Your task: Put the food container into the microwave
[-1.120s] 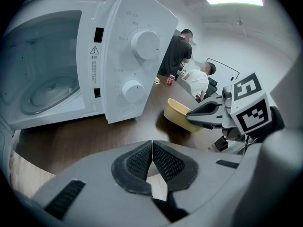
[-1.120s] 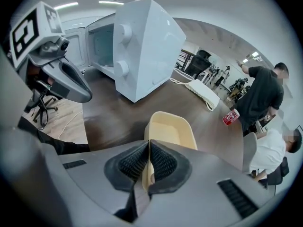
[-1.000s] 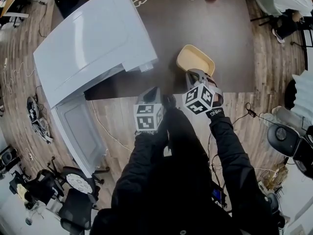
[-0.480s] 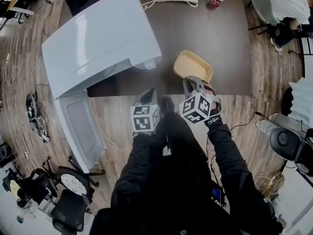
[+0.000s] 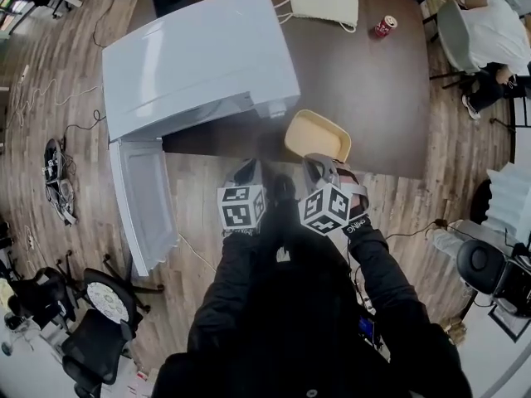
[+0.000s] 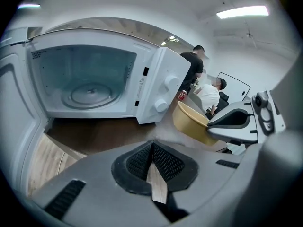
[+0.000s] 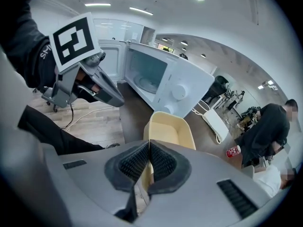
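Visibly pale-yellow food container: rectangular, rounded corners, open-topped, empty.

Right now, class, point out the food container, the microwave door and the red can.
food container [image 5: 318, 134]: head view, its inner floor.
microwave door [image 5: 142, 197]: head view, the open door's inner face.
red can [image 5: 382, 27]: head view, its side.

The microwave stands on the worktop's left, its door open over the floor. Right of it, at the near edge, is the food container; a can stands far behind.
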The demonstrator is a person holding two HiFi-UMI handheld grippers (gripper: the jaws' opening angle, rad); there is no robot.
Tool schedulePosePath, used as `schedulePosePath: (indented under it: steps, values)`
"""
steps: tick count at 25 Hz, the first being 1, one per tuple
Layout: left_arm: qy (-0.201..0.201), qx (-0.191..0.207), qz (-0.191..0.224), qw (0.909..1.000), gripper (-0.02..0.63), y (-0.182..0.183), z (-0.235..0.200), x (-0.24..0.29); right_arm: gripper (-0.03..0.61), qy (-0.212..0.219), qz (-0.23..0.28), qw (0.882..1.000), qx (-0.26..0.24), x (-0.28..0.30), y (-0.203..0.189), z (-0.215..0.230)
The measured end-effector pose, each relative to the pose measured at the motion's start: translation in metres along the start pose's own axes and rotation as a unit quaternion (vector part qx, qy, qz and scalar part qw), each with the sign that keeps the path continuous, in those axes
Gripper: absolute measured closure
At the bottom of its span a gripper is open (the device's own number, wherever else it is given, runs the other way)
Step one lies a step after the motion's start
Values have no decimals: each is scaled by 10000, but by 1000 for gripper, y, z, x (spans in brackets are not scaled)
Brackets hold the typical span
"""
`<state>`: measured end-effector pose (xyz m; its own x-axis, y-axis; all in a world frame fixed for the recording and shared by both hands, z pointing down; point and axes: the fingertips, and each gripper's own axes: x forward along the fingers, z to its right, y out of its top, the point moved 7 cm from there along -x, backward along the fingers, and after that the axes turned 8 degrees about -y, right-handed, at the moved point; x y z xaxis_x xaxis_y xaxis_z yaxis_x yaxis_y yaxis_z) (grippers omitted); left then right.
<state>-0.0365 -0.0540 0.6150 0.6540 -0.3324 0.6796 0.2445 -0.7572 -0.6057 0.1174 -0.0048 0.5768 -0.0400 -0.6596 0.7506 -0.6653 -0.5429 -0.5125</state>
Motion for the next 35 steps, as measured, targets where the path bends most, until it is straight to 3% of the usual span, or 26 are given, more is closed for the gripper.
schedulePosePath:
  steps: [10,20,27,35]
  values:
    - [480,-584,242,9968,580,-33,-34,-43,552,678,487,9934,-791,-6,47,-60]
    - [1156,-1311,737,9819,580,-53,-77,-94,552,1160,1224,9706,-1717,3,120,-95]
    - [1377,-1488,1006,9740,580,-46,-103,-116,552,1185,1583,9549,-2216,16,170,-106]
    - [1528,-1454,1268,9692,580,-25,-137,-118,552,998,1789,9460,-2513,48,202,-106]
